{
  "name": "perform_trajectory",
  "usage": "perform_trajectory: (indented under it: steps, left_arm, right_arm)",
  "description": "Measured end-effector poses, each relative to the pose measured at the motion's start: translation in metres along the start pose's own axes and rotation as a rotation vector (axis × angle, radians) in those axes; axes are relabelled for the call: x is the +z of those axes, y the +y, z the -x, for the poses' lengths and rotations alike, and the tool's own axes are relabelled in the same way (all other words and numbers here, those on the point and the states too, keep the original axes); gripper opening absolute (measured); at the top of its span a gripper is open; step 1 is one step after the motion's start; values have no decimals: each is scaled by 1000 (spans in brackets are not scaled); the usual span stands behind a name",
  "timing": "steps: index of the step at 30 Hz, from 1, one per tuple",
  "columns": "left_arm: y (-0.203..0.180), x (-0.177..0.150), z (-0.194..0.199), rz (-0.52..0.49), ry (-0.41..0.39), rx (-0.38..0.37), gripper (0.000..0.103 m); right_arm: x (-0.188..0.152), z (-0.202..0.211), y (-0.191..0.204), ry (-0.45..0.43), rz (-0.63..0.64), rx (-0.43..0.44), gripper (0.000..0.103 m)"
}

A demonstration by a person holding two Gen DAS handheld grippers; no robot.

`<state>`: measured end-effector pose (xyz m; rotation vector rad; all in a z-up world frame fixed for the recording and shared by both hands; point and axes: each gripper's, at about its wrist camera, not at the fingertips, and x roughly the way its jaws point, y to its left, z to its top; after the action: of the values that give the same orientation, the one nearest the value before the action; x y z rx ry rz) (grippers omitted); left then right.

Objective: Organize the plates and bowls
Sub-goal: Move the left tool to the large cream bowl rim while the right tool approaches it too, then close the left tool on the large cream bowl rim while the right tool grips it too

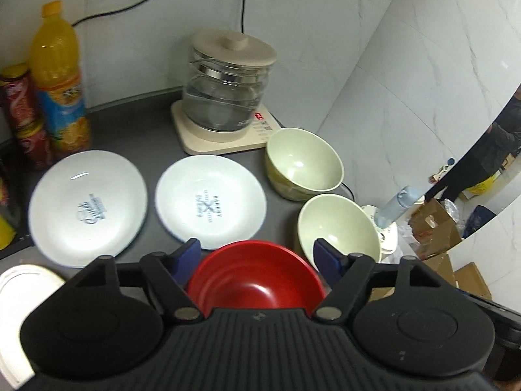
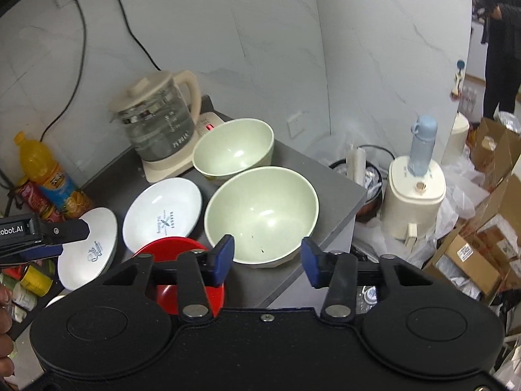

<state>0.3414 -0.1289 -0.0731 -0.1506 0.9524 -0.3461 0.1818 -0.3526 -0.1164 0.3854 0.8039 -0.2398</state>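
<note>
Nothing is stacked yet: both your grippers gape wide and hold nothing. Your left gripper (image 1: 257, 255) hovers over the red bowl (image 1: 257, 280); your right gripper (image 2: 267, 259) faces the near green bowl (image 2: 262, 213). Next, I judge, close on a rim and nest it into the far green bowl (image 2: 232, 148) beside it.

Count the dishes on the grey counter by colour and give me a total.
White plates: 2
Green bowls: 2
Red bowls: 1
Total: 5 dishes
</note>
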Motion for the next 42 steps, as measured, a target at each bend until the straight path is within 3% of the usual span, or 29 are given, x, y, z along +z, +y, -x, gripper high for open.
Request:
perform_trajectory:
  steps: [5,20,33,36,42]
  left_arm:
    - [-11,5,-22,22,40,-3,63]
    - [-61,17,-95,117,118,92,42]
    - [-73,20,-154,223,222,152,23]
    - [-75,21,-163,211,230,205,22]
    - [-71,20,-175,247,261,225,18]
  right_arm:
    - [10,-21,-12,41,-12,17,39]
    - [54,-104,-68,205,13,131,33]
    - [66,-158,-89,328,62,196,29]
    - [68,-167,-92,350,63,201,25]
    - [72,-179,-93,376,73,231,22]
